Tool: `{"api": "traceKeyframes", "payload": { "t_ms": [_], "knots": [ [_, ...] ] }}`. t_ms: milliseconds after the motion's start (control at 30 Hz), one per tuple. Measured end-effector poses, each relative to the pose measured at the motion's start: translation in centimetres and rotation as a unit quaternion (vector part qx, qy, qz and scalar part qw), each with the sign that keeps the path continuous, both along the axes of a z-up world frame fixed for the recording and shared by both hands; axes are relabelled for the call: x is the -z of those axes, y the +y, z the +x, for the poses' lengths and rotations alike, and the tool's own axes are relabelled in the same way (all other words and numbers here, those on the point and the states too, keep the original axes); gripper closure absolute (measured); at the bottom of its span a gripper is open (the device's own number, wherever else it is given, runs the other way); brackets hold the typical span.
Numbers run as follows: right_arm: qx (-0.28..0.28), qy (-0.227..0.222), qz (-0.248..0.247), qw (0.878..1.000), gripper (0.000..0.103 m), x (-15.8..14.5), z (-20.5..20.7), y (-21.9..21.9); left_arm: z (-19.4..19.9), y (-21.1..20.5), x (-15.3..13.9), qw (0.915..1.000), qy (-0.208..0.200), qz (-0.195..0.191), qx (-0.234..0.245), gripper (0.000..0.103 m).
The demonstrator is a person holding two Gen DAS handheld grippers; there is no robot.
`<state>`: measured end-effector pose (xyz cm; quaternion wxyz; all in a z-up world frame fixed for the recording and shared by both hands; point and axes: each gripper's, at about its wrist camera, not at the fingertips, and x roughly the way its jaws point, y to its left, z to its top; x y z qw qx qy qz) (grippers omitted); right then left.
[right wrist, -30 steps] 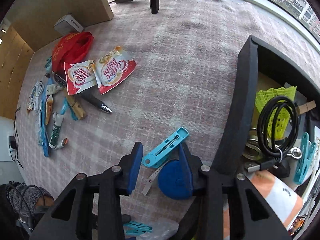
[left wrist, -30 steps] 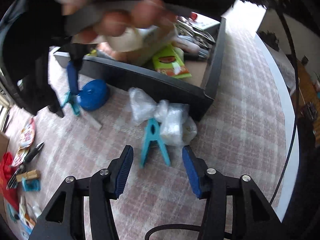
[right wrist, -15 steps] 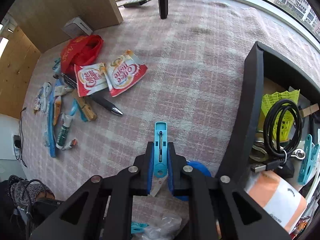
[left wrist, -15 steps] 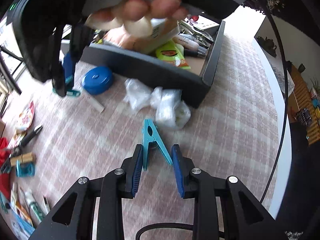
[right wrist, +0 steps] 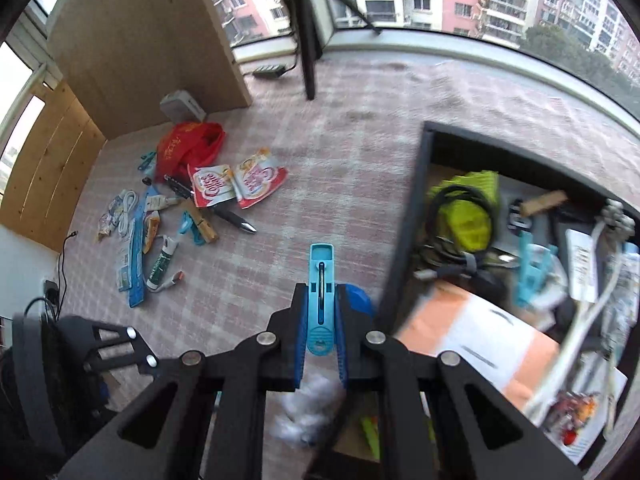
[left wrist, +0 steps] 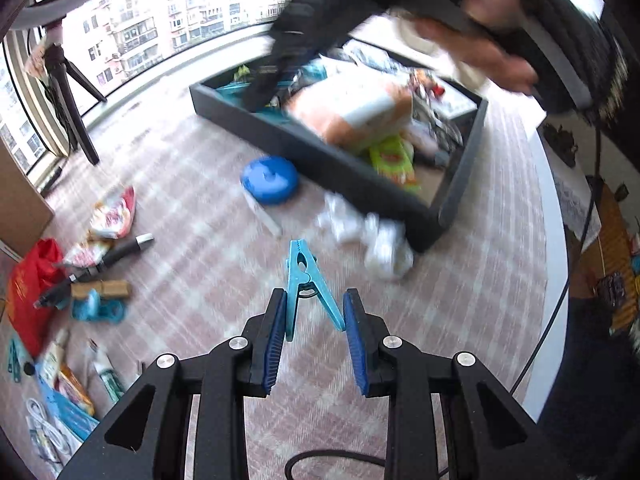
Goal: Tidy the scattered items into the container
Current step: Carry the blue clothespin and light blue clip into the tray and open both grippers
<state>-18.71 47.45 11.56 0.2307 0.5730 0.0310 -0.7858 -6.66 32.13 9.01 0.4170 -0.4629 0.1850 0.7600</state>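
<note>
Teal clothespin (left wrist: 303,280), blue tape measure (left wrist: 270,179), black container (left wrist: 320,156), pink-white plaid carpet (left wrist: 200,240), red bag (right wrist: 186,148)

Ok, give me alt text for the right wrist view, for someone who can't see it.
The right hand-held gripper is shut on a light blue clip above a pink checked carpet. A dark, item-filled container lies to the right, and scattered sachets, a pen and tubes to the left.

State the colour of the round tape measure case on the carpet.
Blue round tape measure case; clearest in the left wrist view.

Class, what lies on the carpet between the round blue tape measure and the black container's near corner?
Crumpled clear plastic wrap, seen in the left wrist view, beside the container wall, right of the tape measure.
</note>
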Motion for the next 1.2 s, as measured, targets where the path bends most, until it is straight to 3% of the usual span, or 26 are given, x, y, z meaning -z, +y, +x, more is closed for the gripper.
{"api": "traceKeyframes", "payload": {
  "t_ms": [300,467,700,967,1000,1067,1100,1200],
  "knots": [
    [0.097,0.022,0.020,0.995,0.091,-1.9,3.2,10.9,-1.5,6.4,-3.3,0.9993,0.000,0.036,0.010,0.076],
    [0.146,0.022,0.028,0.989,0.091,-1.5,5.2,15.7,-1.3,11.0,-4.3,0.9992,-0.004,0.034,0.020,0.076],
    [0.186,0.015,0.030,0.982,0.091,-0.3,6.8,19.8,0.3,16.3,-5.3,0.9984,0.014,0.022,0.051,0.076],
    [0.197,0.023,0.024,0.980,0.090,-0.7,7.1,20.7,1.4,19.5,-6.0,0.9976,0.039,0.010,0.057,0.075],
    [0.200,0.029,0.020,0.979,0.088,-0.8,7.1,20.8,1.2,19.7,-6.0,0.9979,0.044,0.006,0.048,0.073],
    [0.210,0.027,0.016,0.977,0.054,-1.0,6.9,21.1,0.8,19.8,-5.9,0.9985,0.044,-0.002,0.033,0.056],
    [0.215,0.033,0.016,0.976,0.049,-1.1,6.9,21.2,0.7,19.7,-5.9,0.9987,0.042,-0.002,0.028,0.046],
    [0.216,0.043,0.022,0.975,0.048,-1.5,7.0,21.0,0.3,19.2,-6.0,0.9990,0.040,0.003,0.021,0.046]
  ]
}}
